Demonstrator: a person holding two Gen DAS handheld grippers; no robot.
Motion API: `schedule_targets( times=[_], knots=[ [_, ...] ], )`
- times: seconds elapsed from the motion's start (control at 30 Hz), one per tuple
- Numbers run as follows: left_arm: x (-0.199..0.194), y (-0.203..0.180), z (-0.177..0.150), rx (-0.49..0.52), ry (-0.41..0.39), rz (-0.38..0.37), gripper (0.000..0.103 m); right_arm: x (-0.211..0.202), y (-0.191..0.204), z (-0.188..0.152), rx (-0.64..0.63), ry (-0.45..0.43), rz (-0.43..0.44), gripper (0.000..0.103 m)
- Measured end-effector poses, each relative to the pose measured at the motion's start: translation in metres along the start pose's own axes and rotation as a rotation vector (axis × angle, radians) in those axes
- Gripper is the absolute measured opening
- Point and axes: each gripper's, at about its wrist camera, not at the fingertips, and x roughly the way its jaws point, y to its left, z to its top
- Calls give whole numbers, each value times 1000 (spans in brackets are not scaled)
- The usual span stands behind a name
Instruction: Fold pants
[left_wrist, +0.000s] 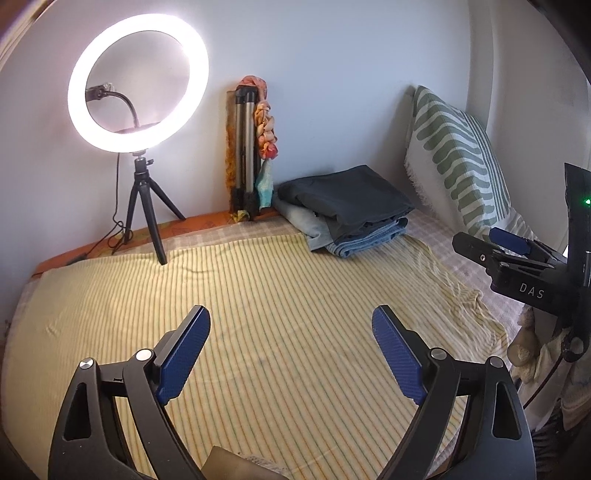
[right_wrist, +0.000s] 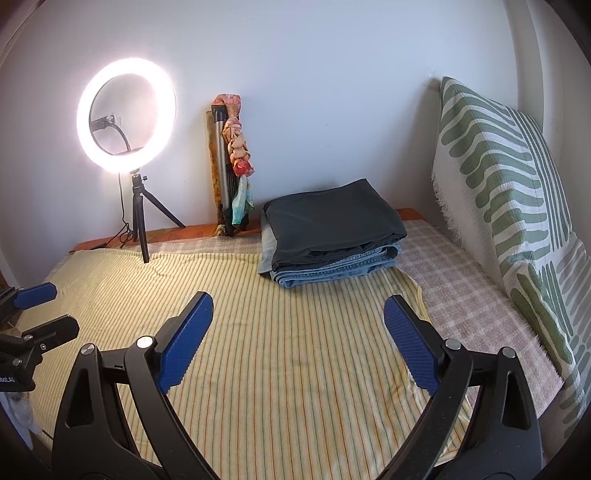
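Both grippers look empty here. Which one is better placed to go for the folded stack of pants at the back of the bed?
Probably the right gripper: open, and the stack of pants lies nearly straight ahead. For the left gripper, also open, it sits off to the right.

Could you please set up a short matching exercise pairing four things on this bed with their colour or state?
Things:
1. ring light
2. top folded pants
3. pillow
4. left gripper

Descriptions:
A. green and white
B. dark grey
C. lit
D. open, holding nothing

Pairs: 1-C, 2-B, 3-A, 4-D
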Motion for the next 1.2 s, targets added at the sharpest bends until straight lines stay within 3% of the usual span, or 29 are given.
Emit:
schedule_targets(
  times=[0.17,1.2],
  knots=[
    [-1,2,1,6,-10,29,96,3,3,0,-5,0,8,96],
    [-6,7,3,-10,-4,34,97,1,9,3,-11,-16,10,96]
  ],
)
